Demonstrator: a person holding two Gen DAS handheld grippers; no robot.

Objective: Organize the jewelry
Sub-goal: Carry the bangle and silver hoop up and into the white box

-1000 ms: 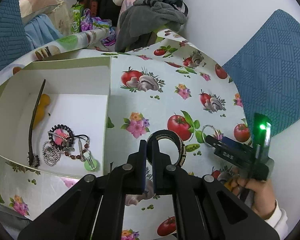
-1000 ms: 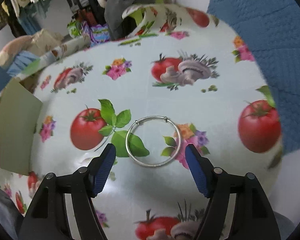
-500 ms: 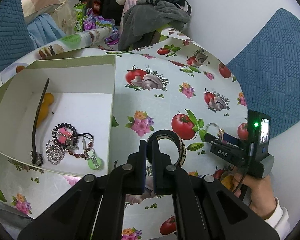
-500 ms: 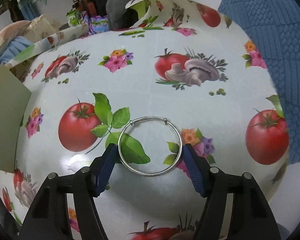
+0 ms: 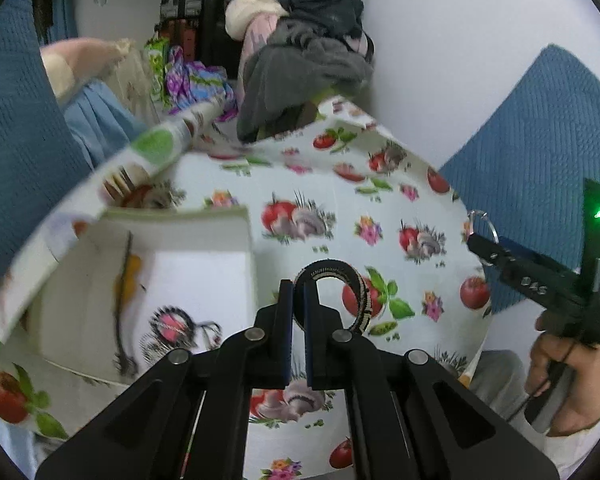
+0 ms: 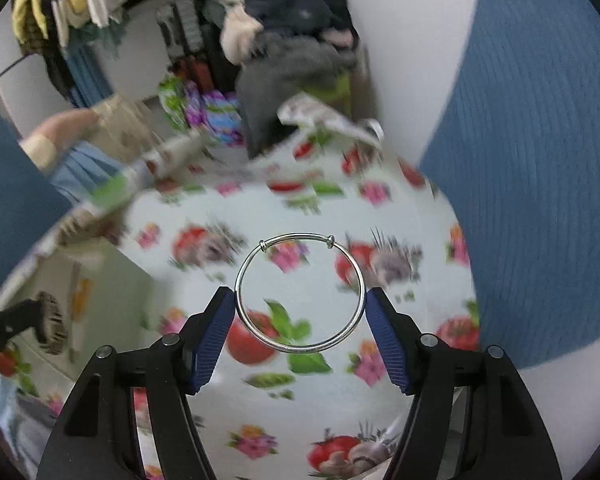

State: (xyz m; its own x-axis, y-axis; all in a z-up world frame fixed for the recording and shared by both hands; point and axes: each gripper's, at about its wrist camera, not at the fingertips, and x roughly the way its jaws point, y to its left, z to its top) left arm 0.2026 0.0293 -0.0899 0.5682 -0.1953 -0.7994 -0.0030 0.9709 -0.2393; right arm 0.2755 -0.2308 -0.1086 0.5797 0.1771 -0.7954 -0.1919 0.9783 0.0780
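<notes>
My left gripper (image 5: 296, 300) is shut on a dark woven bracelet (image 5: 354, 284) and holds it above the table, just right of the white box (image 5: 204, 276). The box holds a dark hair stick (image 5: 122, 304), a pink-and-black scrunchie (image 5: 172, 326) and other small pieces. My right gripper (image 6: 300, 312) is shut on a thin silver bangle (image 6: 300, 294), gripped across its width and lifted off the tablecloth. In the left wrist view the right gripper (image 5: 480, 240) is at the far right with the bangle (image 5: 482, 220) at its tip.
The table has a tomato-and-mushroom print cloth (image 5: 340, 208). A pile of clothes (image 5: 300, 64) lies at the far end. Blue cushions (image 5: 540, 136) stand on the right and on the left (image 5: 16, 128). The white box also shows at the left of the right wrist view (image 6: 112, 280).
My right gripper closed on the silver bangle and lifted it off the table. Both grippers have risen; the left one still holds the woven bracelet.
</notes>
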